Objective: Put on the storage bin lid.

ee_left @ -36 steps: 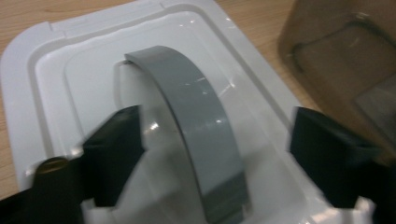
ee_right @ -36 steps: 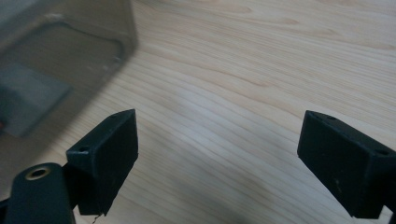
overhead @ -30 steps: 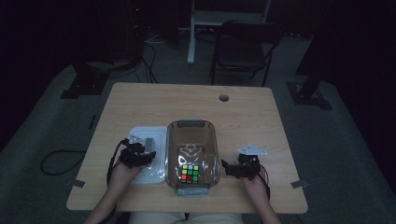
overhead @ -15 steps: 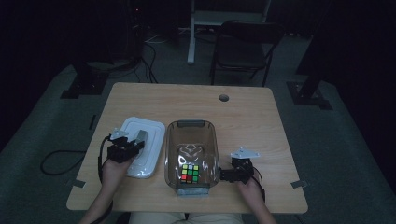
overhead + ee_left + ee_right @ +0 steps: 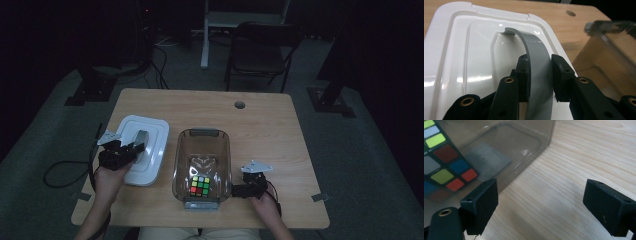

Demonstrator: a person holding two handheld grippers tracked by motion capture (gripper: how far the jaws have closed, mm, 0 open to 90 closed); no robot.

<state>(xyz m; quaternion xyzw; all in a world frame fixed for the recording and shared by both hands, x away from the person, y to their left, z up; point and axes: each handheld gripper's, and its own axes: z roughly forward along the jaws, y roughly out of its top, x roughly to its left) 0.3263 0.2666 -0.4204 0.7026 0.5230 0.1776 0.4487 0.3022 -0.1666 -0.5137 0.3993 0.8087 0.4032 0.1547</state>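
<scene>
A white plastic lid (image 5: 150, 155) (image 5: 456, 50) with a curved grey handle (image 5: 140, 136) (image 5: 536, 47) hangs slightly tilted over the table's left side. My left gripper (image 5: 131, 148) (image 5: 540, 65) is shut on that handle; its jaws have just been closing, with the handle between them. To the right stands a clear container (image 5: 200, 132) (image 5: 609, 45) (image 5: 511, 150) holding a coloured puzzle cube (image 5: 200, 186) (image 5: 441, 167). My right gripper (image 5: 235, 191) (image 5: 540, 205) rests low beside the container's near right corner. It is open, with bare wood between its pads.
The wooden table (image 5: 260, 130) has a round cable hole (image 5: 239, 105) near its far edge. A black chair (image 5: 260, 50) and a white desk leg (image 5: 205, 35) stand behind it. A cable (image 5: 60, 172) trails off the table's left side.
The left gripper closed on the lid's handle. It then rose and drew left, and the lid came up off the table with it. The right gripper has hardly moved.
</scene>
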